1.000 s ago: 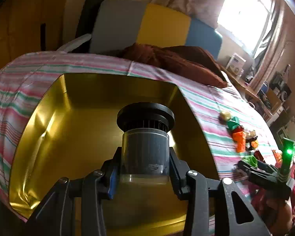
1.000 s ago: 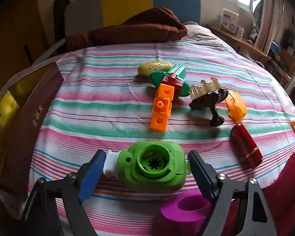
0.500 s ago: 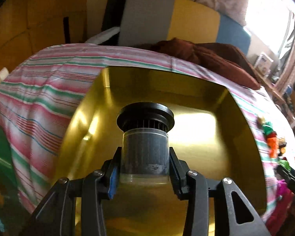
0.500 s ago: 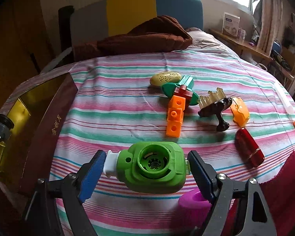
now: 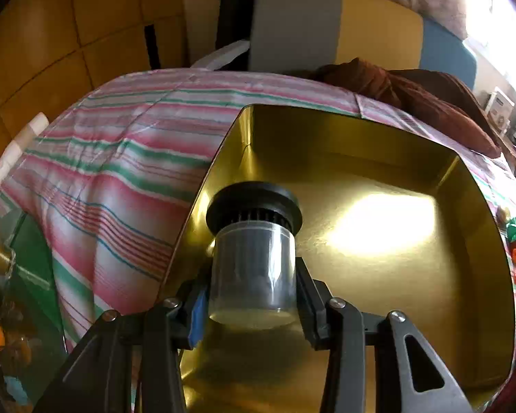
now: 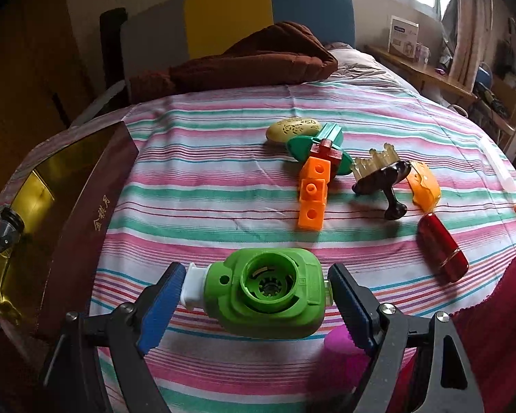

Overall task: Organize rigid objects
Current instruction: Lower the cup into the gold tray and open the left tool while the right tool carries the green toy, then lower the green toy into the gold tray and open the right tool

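My left gripper (image 5: 253,292) is shut on a clear cylinder with a black ribbed cap (image 5: 253,258), held over the left part of the gold-lined box (image 5: 378,309). My right gripper (image 6: 254,296) is shut on a green plastic toy with a white end (image 6: 268,297), held above the striped bedcover. The box (image 6: 34,186) and the left gripper (image 6: 3,232) show at the far left of the right wrist view. Beyond lie orange blocks (image 6: 313,196), a green and red piece (image 6: 321,148), a yellow oval (image 6: 292,129), a dark comb-like brush (image 6: 382,179), an orange shell (image 6: 425,184) and a red case (image 6: 442,247).
A magenta ring (image 6: 342,354) lies under my right gripper. A brown blanket (image 6: 244,63) lies at the head of the bed, before a grey, yellow and blue headboard (image 6: 237,10). A shelf with clutter stands at the right (image 6: 430,69). The bed's left edge drops off (image 5: 34,241).
My left gripper has swung left with the cylinder, now over the box's left side. My right gripper has lifted the green toy higher and back.
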Demonstrator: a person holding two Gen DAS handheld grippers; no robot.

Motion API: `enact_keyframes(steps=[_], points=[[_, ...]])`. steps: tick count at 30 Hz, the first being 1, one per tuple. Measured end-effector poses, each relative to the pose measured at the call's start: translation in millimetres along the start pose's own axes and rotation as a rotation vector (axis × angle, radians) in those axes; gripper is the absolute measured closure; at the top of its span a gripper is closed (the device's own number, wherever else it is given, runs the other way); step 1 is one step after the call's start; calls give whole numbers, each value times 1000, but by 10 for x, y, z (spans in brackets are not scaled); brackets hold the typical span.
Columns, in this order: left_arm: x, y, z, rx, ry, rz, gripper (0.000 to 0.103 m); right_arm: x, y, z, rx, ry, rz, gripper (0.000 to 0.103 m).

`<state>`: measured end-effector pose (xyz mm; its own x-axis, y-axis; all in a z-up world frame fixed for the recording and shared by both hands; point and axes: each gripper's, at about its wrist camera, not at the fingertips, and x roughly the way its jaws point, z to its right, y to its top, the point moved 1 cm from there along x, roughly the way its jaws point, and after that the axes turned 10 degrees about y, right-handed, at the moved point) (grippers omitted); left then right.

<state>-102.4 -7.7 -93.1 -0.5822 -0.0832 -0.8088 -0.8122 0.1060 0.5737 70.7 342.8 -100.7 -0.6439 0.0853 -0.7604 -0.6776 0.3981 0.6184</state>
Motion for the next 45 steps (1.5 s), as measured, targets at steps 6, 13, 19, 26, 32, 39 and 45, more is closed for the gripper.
enact_keyframes(steps=[6,13,19,26,32,39,45], points=[[-64,20,-17,-25,26,0,58,-11,4,-10,0,-1,4,19],[-305,42,4,-48,26,60,58,-20,10,-15,3,-3,1,19],[-515,57,60,-39,53,119,58,-57,77,-73,-4,5,12,19],[-556,8,84,-26,54,112,58,-149,283,-338,-22,74,49,19],[-552,-94,7,-44,46,80,58,-251,454,-738,-80,174,102,19],[-607,-334,-74,-104,2,42,58,-232,607,-1536,-262,290,100,18],[-639,-423,-45,-84,1,38,58,248,552,-2057,-371,299,-41,18]])
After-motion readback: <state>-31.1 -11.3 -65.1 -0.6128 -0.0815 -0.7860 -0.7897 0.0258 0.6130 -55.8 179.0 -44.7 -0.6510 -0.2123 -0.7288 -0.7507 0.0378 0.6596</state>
